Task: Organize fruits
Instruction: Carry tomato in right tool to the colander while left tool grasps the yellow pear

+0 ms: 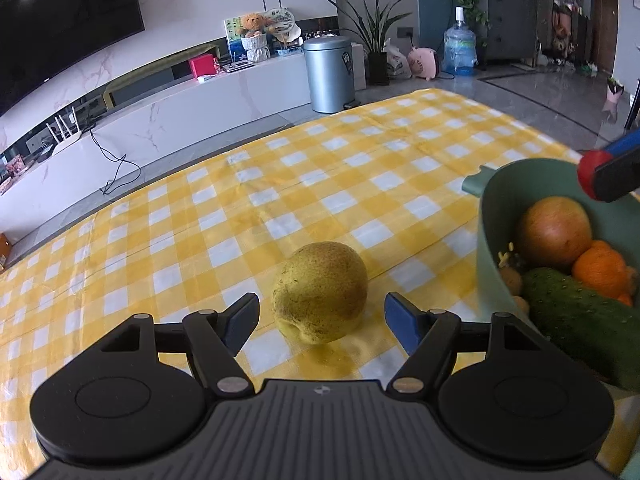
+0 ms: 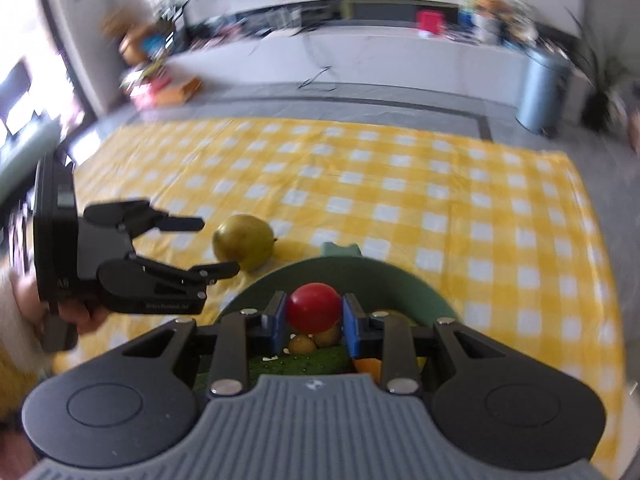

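Note:
A yellow-green pear (image 1: 319, 291) lies on the yellow checked tablecloth (image 1: 320, 168). My left gripper (image 1: 320, 320) is open, its blue pads on either side of the pear, not touching it. A green bowl (image 1: 490, 240) at the right holds an apple (image 1: 554, 232), an orange (image 1: 600, 266), a cucumber (image 1: 580, 320) and small brown fruits. My right gripper (image 2: 314, 314) is shut on a red tomato (image 2: 314, 307) and holds it over the bowl (image 2: 360, 276). The pear (image 2: 244, 240) and my left gripper (image 2: 208, 244) also show in the right wrist view.
The table's far edge drops to a grey floor. Beyond stand a metal bin (image 1: 330, 74), a white TV bench (image 1: 180, 108), a water bottle (image 1: 460, 50) and a potted plant (image 1: 376, 40).

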Motion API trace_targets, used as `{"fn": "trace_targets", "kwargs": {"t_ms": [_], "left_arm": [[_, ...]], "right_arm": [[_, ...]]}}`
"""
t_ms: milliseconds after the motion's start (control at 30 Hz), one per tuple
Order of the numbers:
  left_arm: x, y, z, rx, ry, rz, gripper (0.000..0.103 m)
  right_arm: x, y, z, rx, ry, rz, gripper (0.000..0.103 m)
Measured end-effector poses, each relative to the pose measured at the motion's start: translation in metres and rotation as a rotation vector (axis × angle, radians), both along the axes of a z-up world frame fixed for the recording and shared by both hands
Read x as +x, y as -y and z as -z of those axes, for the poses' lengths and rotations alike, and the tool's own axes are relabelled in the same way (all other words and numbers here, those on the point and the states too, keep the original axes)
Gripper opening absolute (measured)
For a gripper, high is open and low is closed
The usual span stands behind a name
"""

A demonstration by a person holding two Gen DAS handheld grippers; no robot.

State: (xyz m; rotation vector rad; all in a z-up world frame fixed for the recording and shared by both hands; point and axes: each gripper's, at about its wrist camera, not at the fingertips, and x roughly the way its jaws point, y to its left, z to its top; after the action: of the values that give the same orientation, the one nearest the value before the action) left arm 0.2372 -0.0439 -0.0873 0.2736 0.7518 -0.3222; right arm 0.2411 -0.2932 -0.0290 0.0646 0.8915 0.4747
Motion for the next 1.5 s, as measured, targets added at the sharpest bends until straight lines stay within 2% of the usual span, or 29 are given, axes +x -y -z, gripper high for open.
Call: {"fn": "trace_targets", "kwargs": {"t_ms": [167,367,633,800,1067,1267,1333,1500], "left_arm": [[0.005,0.005,0.007,0.039,0.010,0.005,0.084],[0.012,0.011,0.016,0.089,0.021,0.013,0.084],[0.019,0.009,0.019,0.074,0.019,0.027,0.084],[0.022,0.011,0.023,0.074,0.016,0.027,0.084],[0.023,0.011,0.024,0.057,-0.007,0.013,0.073],[0.019,0.017,0.024,0.084,0.007,0.009,0.072],[0.016,0.018,0.025,0.096,0.014,0.013,0.072],[0.009,0.016,0.023,0.082,-0.003,0.008,0.072]], "right_arm": [[0.001,-0.002,0.026,0.109,-0.038,0.137,0.026],[-0.006,-0.019,0.038,0.144,-0.016,0.151,0.026],[0.000,-0.039,0.057,0.082,-0.068,0.074,0.026],[0.007,-0.039,0.063,0.029,-0.101,0.066,0.026],[0.010,-0.042,0.073,0.030,-0.103,0.066,0.027],[0.008,-0.041,0.073,0.042,-0.083,0.063,0.030],[0.007,-0.041,0.072,0.044,-0.070,0.067,0.034],[0.003,-0.038,0.069,0.044,-0.031,0.087,0.036]]}}
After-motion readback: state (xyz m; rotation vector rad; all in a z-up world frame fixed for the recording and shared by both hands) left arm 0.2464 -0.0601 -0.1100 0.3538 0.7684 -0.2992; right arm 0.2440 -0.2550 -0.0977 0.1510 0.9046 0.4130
